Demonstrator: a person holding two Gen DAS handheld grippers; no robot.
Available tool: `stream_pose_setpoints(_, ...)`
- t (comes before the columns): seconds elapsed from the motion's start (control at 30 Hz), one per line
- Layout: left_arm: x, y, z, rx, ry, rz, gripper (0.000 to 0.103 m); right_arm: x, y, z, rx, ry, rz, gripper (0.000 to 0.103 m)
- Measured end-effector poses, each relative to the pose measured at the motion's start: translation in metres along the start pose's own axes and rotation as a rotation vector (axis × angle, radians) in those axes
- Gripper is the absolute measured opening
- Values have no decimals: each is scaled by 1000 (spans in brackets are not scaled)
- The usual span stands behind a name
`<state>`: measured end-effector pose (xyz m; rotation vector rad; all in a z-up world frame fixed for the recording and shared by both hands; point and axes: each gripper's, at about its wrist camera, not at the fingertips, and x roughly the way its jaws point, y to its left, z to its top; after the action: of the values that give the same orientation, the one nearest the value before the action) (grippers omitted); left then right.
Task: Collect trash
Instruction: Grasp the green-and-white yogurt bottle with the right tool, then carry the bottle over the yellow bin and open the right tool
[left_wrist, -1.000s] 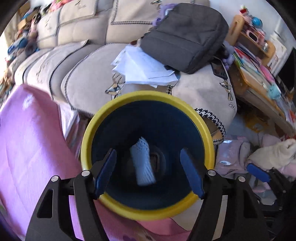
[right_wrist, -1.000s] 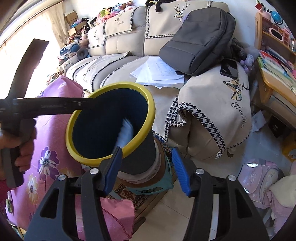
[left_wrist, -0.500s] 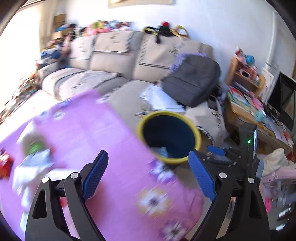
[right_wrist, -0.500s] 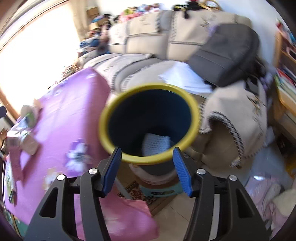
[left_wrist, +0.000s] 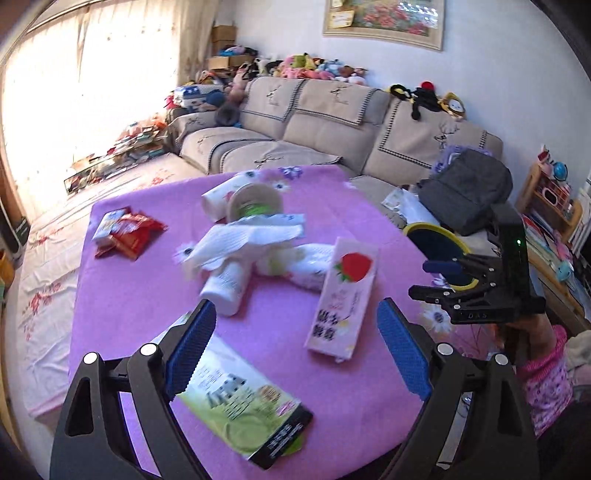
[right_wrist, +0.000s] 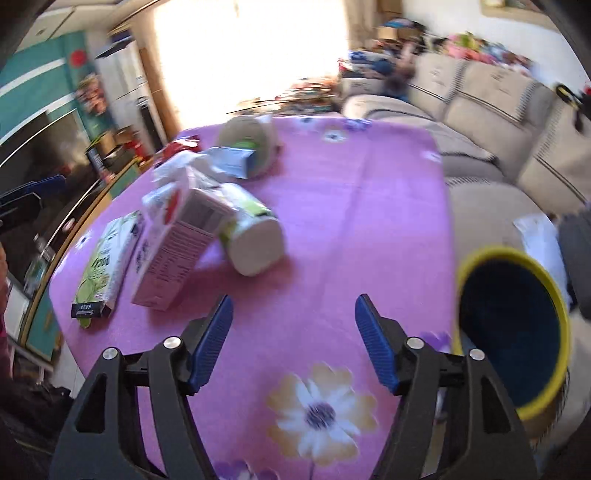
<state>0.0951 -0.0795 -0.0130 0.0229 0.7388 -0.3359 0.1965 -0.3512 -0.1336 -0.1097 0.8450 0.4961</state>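
Behind the worktop (left_wrist: 332, 206) runs a long beige sofa (left_wrist: 332, 122), and our view has swung: a second ago both cameras stared down into the yellow-rimmed bin (right_wrist: 513, 332), where a white mesh scrap lay, and now they face the purple cloth. That drop looks finished, so we judge the next piece is being chosen. The bin stands off the worktop's right edge. Trash left on the cloth: a green flat carton (left_wrist: 240, 402) nearest us, a pink strawberry box (left_wrist: 343, 295) just beyond, a tipped white tub (right_wrist: 251, 236), crumpled white paper (left_wrist: 243, 240) and red wrappers (left_wrist: 125, 232) at far left. Our left gripper (left_wrist: 295, 347) hovers over the box with jaws wide and empty; our right gripper (right_wrist: 293, 338) hangs near the bin, jaws also wide, holding nothing.
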Motion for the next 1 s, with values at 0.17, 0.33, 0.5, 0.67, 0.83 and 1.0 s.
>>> stream_pose_setpoints(0.17,-3,24,-11,-59,-1,-5,88,30,13,16,-122,25,21,72)
stream_pose_setpoints(0.33,4,18,-16,-63,17,-14,88,52,19,31,-183,38,82,73)
stream_pose_setpoints(0.5,5,1,-13,-42,22,-23,88,66,29,43,-247,40,135,73)
stream_pose_setpoints(0.67,11,2,-14,-56,41,-38,88,71,37,43,-270,39,162,64)
stream_pose_setpoints(0.83,14,4,-15,-61,49,-40,88,61,27,38,-215,26,120,50)
stream_pose_setpoints(1.0,18,9,-17,-75,52,-43,88,33,16,25,-136,-25,56,50)
